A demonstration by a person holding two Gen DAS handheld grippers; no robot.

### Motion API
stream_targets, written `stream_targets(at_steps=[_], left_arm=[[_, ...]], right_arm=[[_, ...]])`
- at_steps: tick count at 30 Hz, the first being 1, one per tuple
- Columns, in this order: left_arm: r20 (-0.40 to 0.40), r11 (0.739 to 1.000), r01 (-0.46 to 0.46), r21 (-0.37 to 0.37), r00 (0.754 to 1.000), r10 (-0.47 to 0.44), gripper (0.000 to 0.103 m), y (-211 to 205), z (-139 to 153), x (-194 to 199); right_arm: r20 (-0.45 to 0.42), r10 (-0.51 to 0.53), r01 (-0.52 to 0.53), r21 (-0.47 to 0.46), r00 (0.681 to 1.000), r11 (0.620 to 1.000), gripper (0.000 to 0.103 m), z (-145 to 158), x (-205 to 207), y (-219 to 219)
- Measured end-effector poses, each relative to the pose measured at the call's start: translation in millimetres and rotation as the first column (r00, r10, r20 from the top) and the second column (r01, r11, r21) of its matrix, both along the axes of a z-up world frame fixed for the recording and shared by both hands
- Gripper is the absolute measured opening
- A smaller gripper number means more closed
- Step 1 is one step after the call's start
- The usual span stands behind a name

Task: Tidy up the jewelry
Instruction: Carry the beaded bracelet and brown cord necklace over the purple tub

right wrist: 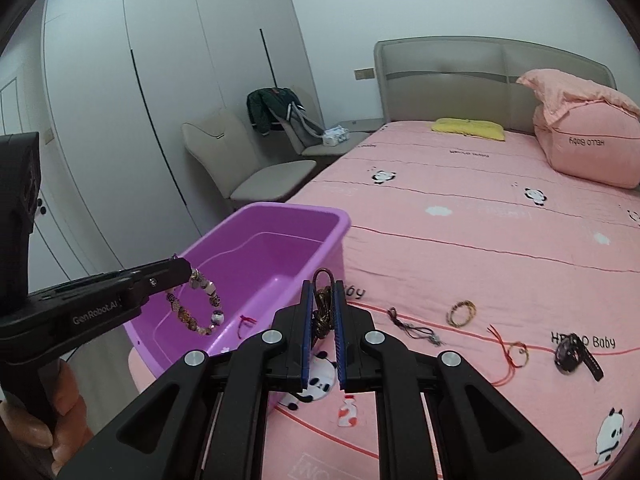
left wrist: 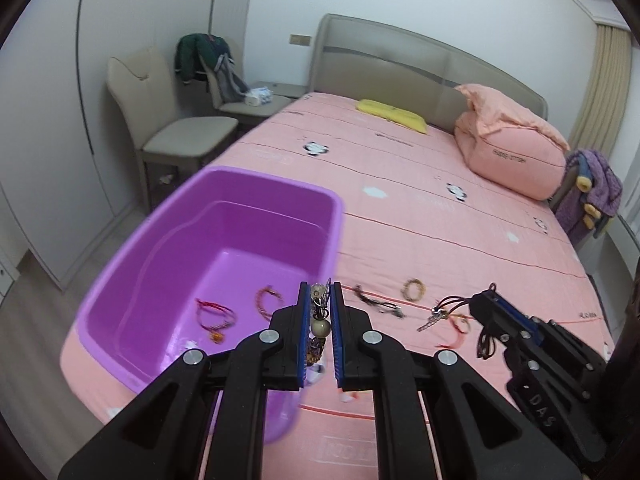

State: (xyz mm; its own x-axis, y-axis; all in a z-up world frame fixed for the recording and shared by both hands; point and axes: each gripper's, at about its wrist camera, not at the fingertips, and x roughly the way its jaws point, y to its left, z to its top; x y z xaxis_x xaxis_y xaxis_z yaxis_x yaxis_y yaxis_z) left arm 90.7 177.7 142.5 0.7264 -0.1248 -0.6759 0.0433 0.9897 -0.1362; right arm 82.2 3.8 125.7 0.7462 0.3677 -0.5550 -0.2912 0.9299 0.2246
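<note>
The left tongs [left wrist: 320, 320] are clamped on a beaded bracelet [right wrist: 200, 304], which hangs above the purple tub [left wrist: 132, 264]. The side of these tongs reads "GenRobot.AI". A hand [right wrist: 60, 412] holds their handle.

The right tongs [right wrist: 323, 320] are clamped on a dark cord necklace [right wrist: 322, 304] with a looped end. Its metal charm [left wrist: 434, 316] dangles over the bed. The letters "DAS" show on the side of these tongs in the left wrist view.

The tub sits on the pink bed sheet [right wrist: 460, 248], near the bed's edge. Inside the tub lie a red string bracelet [left wrist: 214, 314] and a braided orange bracelet [left wrist: 268, 300].

More jewelry lies on the sheet beside the tub: a black cord necklace [right wrist: 412, 326], a gold braided bracelet [right wrist: 462, 312], a red string bracelet with a ring [right wrist: 512, 354] and a black watch [right wrist: 576, 354].

The sheet has pandas on it and the words "Hello Baby", partly covered by the watch. The pink folded quilt [right wrist: 588, 136] shows the same words upside down. A yellow pillow [right wrist: 468, 128] lies near the headboard.
</note>
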Motion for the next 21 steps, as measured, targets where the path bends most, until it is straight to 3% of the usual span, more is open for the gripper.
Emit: stream_targets(at_steps=[9, 21], left_arm=[[-0.033, 0.989, -0.138, 0.052, 0.990, 0.139, 0.010, 70.5, -25.4, 25.6], [-0.176, 0.974, -0.224, 0.046, 0.958, 0.228, 0.010, 115.5, -84.1, 55.0]], right_arm=[[-0.024, 0.160, -0.160, -0.008, 0.987, 0.987, 0.010, -0.4, 39.7, 78.6], [-0.225, 0.250, -0.261, -0.017, 0.942, 0.965, 0.010, -52.0, 96.8, 139.8]])
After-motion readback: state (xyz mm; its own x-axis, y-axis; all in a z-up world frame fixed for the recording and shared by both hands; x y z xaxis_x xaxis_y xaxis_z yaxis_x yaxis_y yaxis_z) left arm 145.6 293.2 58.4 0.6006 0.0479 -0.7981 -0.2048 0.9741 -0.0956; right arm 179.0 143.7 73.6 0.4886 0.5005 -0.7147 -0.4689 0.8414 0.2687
